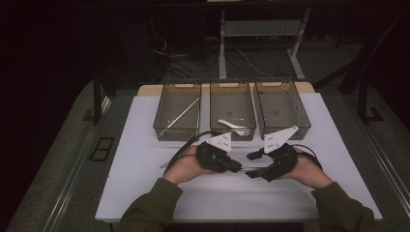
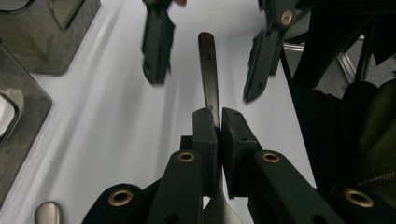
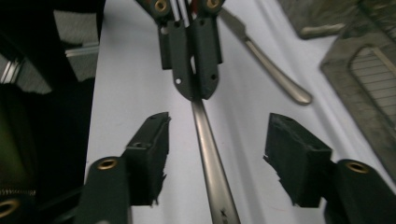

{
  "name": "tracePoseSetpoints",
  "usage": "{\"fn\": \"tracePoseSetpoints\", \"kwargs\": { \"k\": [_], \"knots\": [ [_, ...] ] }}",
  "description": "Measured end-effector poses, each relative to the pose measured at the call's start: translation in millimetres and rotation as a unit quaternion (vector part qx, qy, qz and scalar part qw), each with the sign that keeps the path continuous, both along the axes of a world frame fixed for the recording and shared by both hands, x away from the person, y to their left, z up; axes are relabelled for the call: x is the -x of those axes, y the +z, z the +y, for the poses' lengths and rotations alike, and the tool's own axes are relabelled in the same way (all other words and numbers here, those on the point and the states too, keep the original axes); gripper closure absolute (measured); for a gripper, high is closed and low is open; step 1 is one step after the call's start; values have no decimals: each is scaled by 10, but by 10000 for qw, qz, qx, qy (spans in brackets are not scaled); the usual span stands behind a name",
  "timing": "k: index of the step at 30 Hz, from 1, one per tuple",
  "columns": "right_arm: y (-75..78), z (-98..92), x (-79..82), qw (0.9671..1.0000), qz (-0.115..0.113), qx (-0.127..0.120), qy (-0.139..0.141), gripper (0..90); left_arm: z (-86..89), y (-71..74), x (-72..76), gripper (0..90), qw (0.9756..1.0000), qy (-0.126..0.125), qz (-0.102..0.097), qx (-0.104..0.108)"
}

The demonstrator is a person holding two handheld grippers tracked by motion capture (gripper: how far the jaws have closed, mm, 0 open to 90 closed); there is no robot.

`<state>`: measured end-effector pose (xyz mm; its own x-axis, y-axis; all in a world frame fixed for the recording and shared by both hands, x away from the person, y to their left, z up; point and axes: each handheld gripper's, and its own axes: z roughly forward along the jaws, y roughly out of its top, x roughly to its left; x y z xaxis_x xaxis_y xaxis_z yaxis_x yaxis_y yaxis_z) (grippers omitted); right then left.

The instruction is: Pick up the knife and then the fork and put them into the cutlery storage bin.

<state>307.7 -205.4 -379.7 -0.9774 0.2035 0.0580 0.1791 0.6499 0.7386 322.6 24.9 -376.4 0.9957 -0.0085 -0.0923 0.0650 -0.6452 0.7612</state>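
A metal utensil handle (image 2: 208,70) is clamped between the closed fingers of the left gripper (image 2: 218,122) and held above the white desk (image 1: 145,183). The fingers of the right gripper (image 3: 215,154) are spread on either side of that handle (neither pad is pressed on it). A second utensil (image 3: 273,70) is seen lying on the desk nearby, in front of three trays (image 1: 167,130).

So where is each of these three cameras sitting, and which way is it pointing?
High view: above the person's side, looking forward and down on the white table and three trays; forearms and both grippers show.
Left gripper view: rides the left gripper, looking along its shut jaws at a metal utensil handle.
Right gripper view: rides the right gripper, facing the left one; its jaws straddle the handle.
Both gripper views share that handle and the opposite gripper.
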Motion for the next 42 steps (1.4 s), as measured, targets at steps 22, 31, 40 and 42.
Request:
{"fn": "tracePoseSetpoints", "kwargs": {
  "k": [22, 31, 40, 42],
  "knots": [
    [-106, 123, 35, 9965, -31, 594, 587, 795, -33, -14, 34, 842, 9997, -250, 32, -44],
    [-130, 136, 36, 9962, 55, 638, 583, 805, -12, -30, 21, 816, 9995, -302, -64, 87],
    [-170, 81, -5, 9968, 121, 662, 434, 807, 164, -51, -13, 619, 9993, 186, 10, 327],
    [-164, 57, -12, 9970, 92, 652, 412, 808, 250, -55, -11, 610, 9986, 345, 61, 399]
  ]
}}
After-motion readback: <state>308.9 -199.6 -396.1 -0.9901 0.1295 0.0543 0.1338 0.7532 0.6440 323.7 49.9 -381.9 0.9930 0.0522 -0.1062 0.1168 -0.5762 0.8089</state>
